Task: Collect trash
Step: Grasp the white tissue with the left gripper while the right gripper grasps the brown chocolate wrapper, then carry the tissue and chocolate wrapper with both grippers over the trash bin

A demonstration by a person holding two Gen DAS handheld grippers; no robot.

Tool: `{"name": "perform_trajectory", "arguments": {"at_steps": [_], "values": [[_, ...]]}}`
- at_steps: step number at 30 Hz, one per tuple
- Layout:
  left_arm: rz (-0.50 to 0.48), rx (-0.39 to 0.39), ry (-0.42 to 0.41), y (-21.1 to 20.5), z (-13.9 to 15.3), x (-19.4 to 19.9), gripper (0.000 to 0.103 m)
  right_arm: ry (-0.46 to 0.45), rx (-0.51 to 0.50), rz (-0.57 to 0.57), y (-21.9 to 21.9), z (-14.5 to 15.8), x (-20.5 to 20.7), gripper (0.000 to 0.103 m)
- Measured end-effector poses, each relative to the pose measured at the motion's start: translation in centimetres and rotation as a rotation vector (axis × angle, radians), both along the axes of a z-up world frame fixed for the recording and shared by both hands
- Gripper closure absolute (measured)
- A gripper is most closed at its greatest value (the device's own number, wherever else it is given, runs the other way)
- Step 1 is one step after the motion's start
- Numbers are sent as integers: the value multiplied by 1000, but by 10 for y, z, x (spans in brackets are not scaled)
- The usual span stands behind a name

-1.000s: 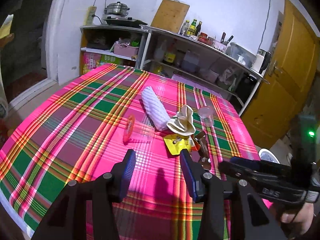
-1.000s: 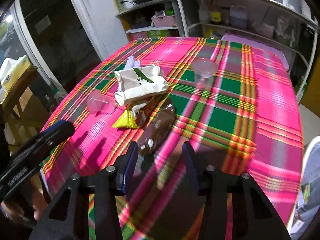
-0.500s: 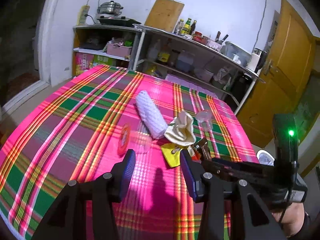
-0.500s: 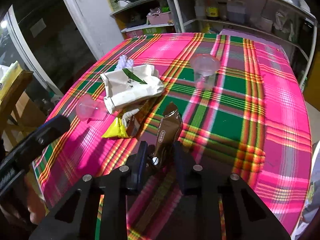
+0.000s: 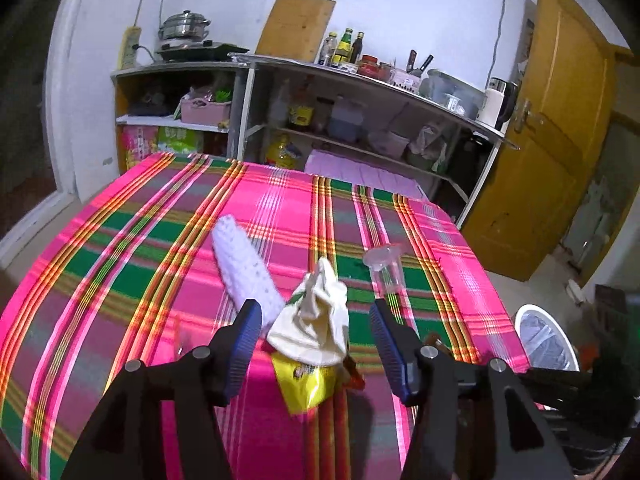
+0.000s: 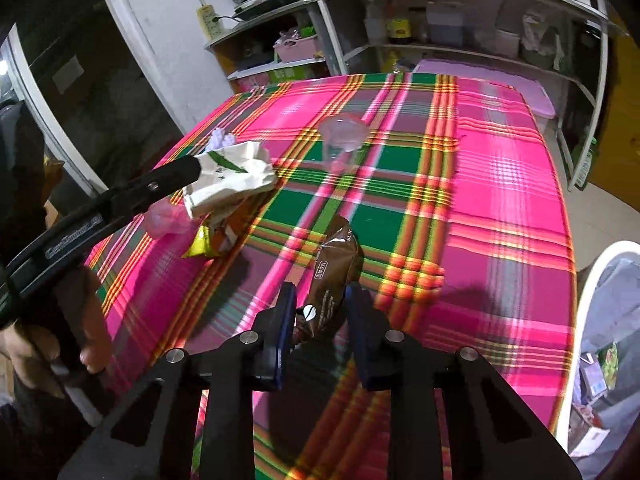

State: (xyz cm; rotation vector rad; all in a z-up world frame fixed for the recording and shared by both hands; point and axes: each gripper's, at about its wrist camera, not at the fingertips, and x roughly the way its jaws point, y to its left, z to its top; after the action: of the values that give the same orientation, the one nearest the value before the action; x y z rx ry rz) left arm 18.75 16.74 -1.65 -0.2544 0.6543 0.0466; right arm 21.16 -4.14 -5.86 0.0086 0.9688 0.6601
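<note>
We now hold brown snack wrapper (image 6: 334,276) in right gripper (image 6: 320,320), lifted off worktop (image 6: 500,184); left gripper (image 5: 316,354) jaws just opened wide around crumpled paper bag (image 5: 316,320), next pick.

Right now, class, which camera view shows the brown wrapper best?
The right wrist view: the brown wrapper stands clamped between the right gripper fingers, label readable. The left wrist view shows at most a reddish sliver of it.

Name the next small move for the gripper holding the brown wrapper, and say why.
Probably carry it right toward the white bin. The right gripper is shut on the brown wrapper, which stands lifted off the tablecloth, and the bin sits just past the table's right edge. The left gripper, jaws just opened wide, faces the paper wad.
</note>
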Motion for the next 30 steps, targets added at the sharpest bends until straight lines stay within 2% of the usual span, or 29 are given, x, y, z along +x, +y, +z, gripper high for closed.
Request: {"name": "perform_trajectory", "arguments": {"at_steps": [2, 4, 6, 8, 10, 18, 30], "values": [[-9, 1, 11, -2, -2, 9, 48, 0, 5, -6, -5, 0, 0, 76], [-18, -5, 27, -3, -6, 17, 56, 0, 9, -12, -9, 1, 2, 76], [-20, 4, 42, -5, -9, 22, 73, 0, 12, -17, -13, 1, 4, 76], [-27, 12, 51, -7, -12, 24, 81, 1, 16, -23, -17, 1, 5, 77], [-30, 20, 51, -10, -13, 24, 85, 1, 17, -27, -19, 1, 5, 77], [-51, 25, 30, -25, -6, 10, 86, -23, 25, -50, -33, 12, -3, 77], [-95, 0, -36, -60, 23, -44, 86, -79, 46, -84, -65, 37, -32, 77]]}}
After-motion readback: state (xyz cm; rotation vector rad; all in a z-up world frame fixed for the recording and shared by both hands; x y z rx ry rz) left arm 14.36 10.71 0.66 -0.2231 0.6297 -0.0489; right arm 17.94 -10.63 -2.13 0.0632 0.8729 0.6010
